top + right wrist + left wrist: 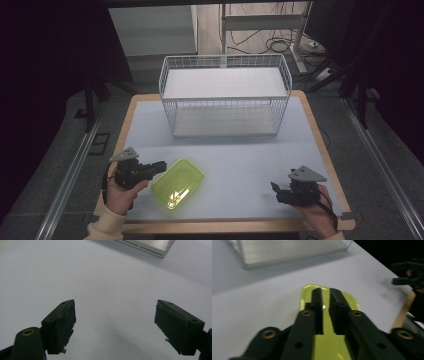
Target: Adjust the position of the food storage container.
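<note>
Left gripper (325, 296): nearest the lens, jaws nearly closed with a thin slit between, lying over the near rim of the green tray; whether clamped on that rim or merely above it, cannot tell.
Green tray (178, 183): flat on the table (240, 160), front left, well short of the wire basket (225, 95).
Right gripper (115, 325): released, jaws spread wide over bare table, front right.
Risk: thin shallow rim likely to slip from a weak pinch, tilting or dropping the tray if lifted.
Cause: grip at one edge only, no support from the other side.

a lab: dark curtains (45, 75), floor rails (65, 185), loose cables (280, 45) behind the table (300, 150).
</note>
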Demonstrator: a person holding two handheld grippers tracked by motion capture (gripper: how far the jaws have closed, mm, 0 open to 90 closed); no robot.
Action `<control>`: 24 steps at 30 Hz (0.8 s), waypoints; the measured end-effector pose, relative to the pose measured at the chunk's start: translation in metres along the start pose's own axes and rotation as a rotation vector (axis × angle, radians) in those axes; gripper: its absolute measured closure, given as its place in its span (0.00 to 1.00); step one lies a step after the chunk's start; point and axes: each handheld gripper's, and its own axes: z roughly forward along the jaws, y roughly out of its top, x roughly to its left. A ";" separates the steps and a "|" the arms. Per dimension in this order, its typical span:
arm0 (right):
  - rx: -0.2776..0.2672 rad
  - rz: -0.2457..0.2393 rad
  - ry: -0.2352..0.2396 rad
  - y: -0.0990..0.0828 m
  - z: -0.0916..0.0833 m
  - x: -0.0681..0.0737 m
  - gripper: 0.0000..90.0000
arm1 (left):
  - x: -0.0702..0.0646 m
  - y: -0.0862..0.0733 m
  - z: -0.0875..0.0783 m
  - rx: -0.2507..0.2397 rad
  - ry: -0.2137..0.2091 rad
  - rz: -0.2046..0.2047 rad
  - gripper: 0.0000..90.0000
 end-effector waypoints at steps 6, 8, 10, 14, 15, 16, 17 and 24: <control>0.004 -0.008 0.000 0.000 0.001 0.002 0.19 | -0.023 0.000 0.005 0.055 -0.042 0.067 0.99; 0.004 -0.011 -0.002 0.000 0.001 0.003 0.19 | -0.031 -0.004 0.007 0.075 -0.056 0.079 0.99; 0.004 -0.013 -0.003 0.000 0.001 0.003 0.19 | -0.039 -0.009 0.010 0.100 -0.064 0.092 0.99; 0.007 -0.018 0.000 0.000 0.002 0.003 0.20 | -0.052 -0.015 0.017 0.150 -0.055 0.130 0.99; 0.009 -0.020 0.000 -0.001 0.002 0.003 0.20 | -0.055 -0.017 0.019 0.159 -0.047 0.130 0.99; 0.008 -0.022 0.001 0.000 0.001 0.003 0.20 | -0.057 -0.021 0.023 0.182 -0.046 0.127 0.99; 0.005 -0.021 -0.001 0.000 0.001 0.003 0.20 | -0.058 -0.024 0.025 0.194 -0.047 0.123 0.99; 0.012 -0.026 0.002 -0.001 0.003 0.003 0.20 | -0.068 -0.031 0.027 0.221 -0.053 0.134 0.99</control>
